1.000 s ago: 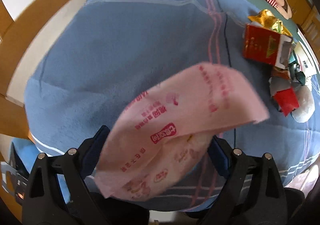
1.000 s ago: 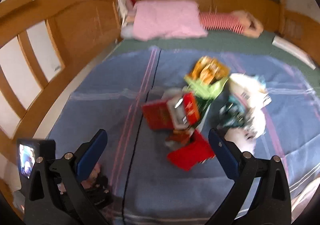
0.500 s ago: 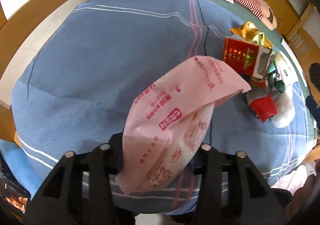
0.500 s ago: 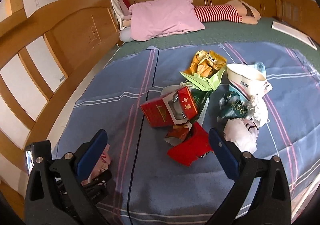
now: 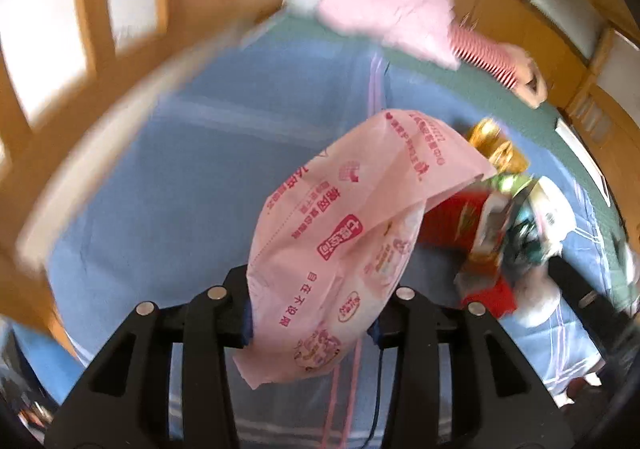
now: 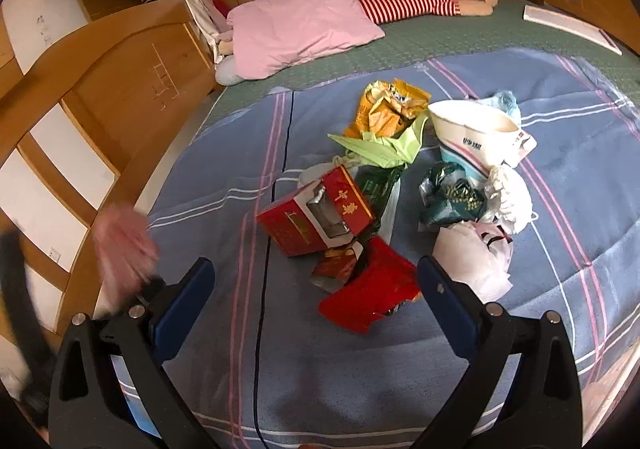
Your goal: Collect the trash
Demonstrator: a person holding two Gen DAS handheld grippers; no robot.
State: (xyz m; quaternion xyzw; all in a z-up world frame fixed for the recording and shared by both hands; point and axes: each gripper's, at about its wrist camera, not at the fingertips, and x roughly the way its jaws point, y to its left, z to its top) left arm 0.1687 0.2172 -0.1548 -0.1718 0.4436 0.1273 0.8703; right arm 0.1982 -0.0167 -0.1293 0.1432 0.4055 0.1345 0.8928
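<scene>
My left gripper (image 5: 310,319) is shut on a pink plastic bag (image 5: 352,233) with red print, held above the blue blanket (image 5: 192,185); the bag hangs open in front of me. It also shows blurred in the right wrist view (image 6: 122,245). A trash pile lies on the blanket: a red box (image 6: 316,217), a red wrapper (image 6: 370,293), an orange snack bag (image 6: 386,107), green paper (image 6: 384,145), a white paper bowl (image 6: 476,137), a dark green wrapper (image 6: 450,201) and white tissue (image 6: 472,257). My right gripper (image 6: 316,309) is open and empty, just short of the pile.
A pink pillow (image 6: 300,25) and a striped plush doll (image 6: 420,1) lie at the head of the bed. A wooden bed frame (image 6: 120,89) runs along the left. A white book (image 6: 568,25) lies at the far right.
My left gripper has closed on the pink bag and swung up and right toward the pile. My right gripper has moved slightly closer to the pile.
</scene>
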